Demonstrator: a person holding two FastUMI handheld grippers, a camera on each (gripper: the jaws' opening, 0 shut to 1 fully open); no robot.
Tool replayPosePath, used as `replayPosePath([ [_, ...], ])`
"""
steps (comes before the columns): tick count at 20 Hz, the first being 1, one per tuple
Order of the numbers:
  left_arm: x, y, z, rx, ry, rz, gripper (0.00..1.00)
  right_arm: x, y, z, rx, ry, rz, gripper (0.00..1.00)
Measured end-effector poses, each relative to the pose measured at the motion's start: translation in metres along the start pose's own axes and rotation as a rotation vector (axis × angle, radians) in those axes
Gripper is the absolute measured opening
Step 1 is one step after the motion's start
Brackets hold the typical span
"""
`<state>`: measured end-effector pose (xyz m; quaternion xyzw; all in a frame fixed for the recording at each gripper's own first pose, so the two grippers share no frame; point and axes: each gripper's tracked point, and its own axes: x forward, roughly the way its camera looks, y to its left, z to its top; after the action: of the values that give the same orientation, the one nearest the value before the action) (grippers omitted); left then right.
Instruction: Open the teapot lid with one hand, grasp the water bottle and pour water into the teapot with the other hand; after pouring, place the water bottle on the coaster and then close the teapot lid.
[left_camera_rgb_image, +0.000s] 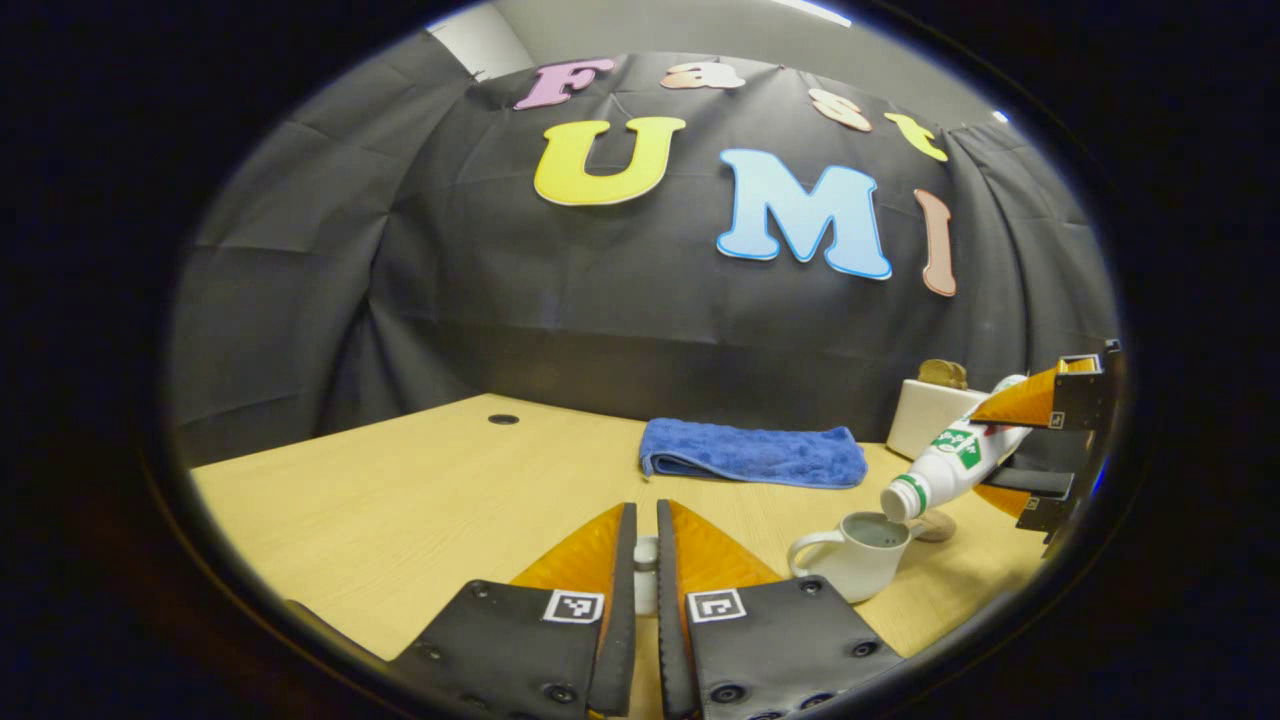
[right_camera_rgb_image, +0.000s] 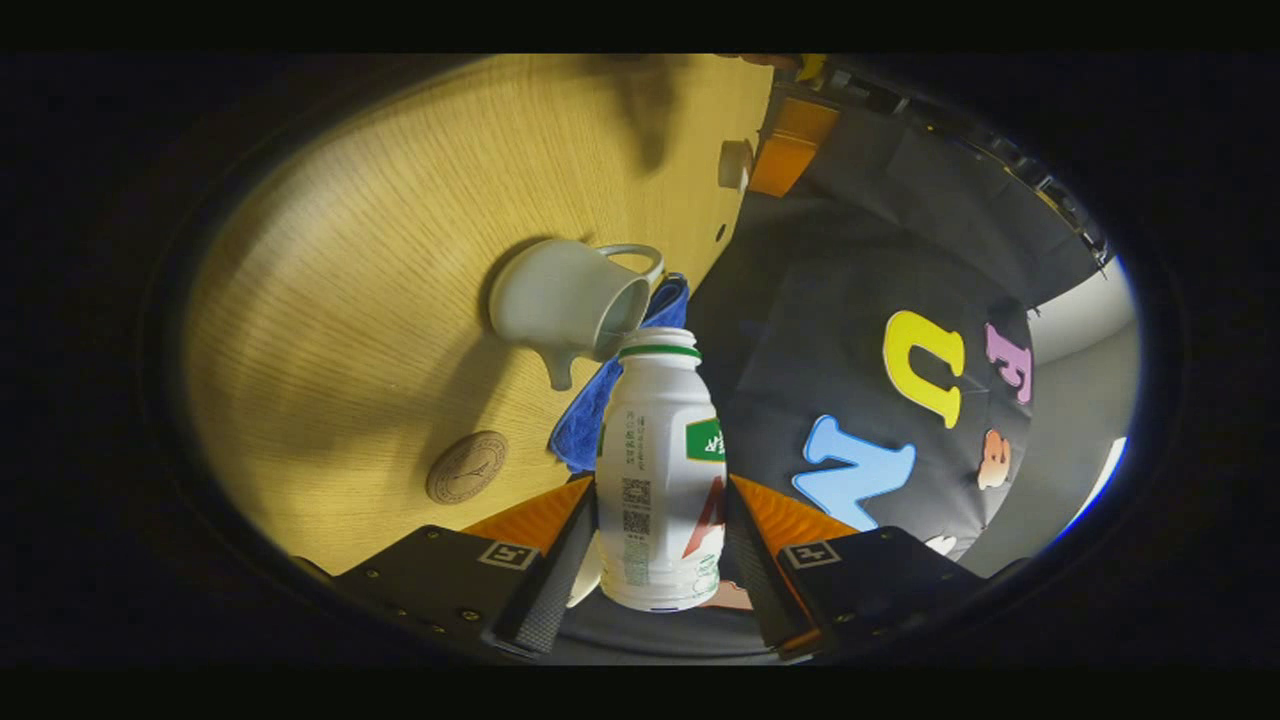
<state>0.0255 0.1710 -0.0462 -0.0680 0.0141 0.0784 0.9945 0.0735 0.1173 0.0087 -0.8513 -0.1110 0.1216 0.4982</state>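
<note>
Biggest thing here is the wooden tabletop (left_camera_rgb_image: 400, 480), light grain, with a small dark hole near its far edge. On it, toward the back, lies a folded blue towel (left_camera_rgb_image: 752, 454), and to the right of that a white box (left_camera_rgb_image: 930, 415) with something brownish on top (can't make out what it is).

Next down in size: the water bottle (right_camera_rgb_image: 655, 480), white with a green ring at the neck, no cap on. The right gripper (right_camera_rgb_image: 655, 545) has it pinched, one of its fingers pressing on each side of the body. In the left gripper view the bottle (left_camera_rgb_image: 955, 462) is tipped over, mouth down, right above the open teapot (left_camera_rgb_image: 862, 552). The teapot is white, sits on the tabletop with its handle toward the left gripper, and its top is uncovered.

The left gripper (left_camera_rgb_image: 646, 575) hovers low over the tabletop, fingers nearly together, clamping a small white piece between them, looks like the teapot lid (left_camera_rgb_image: 646, 585), mostly hidden.

Smallest: the round brown coaster (right_camera_rgb_image: 466, 467), flat on the tabletop just beside the teapot, nothing on it.
</note>
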Motion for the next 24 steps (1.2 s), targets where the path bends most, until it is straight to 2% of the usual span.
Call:
replayPosePath([
  [7,0.000,0.000,-0.001,-0.004,0.000,-0.001,0.21,0.000,0.000,0.000,-0.004,-0.003,0.000,0.74],
  [10,0.005,-0.007,0.004,-0.004,0.000,0.000,0.18,-0.002,-0.002,0.000,0.029,-0.005,-0.008,0.73],
  [15,0.005,-0.005,0.004,-0.022,-0.004,0.001,0.13,-0.006,0.004,-0.002,0.179,0.001,-0.027,0.74],
  [16,0.005,-0.005,0.004,-0.024,-0.004,0.002,0.21,-0.007,0.007,-0.002,0.210,0.007,-0.030,0.74],
  [20,0.004,-0.005,0.004,-0.026,-0.005,0.000,0.21,-0.012,0.008,-0.007,0.340,0.030,-0.070,0.74],
  [24,0.004,-0.006,0.004,-0.021,-0.006,-0.003,0.21,-0.019,0.010,-0.009,0.526,0.048,-0.105,0.74],
])
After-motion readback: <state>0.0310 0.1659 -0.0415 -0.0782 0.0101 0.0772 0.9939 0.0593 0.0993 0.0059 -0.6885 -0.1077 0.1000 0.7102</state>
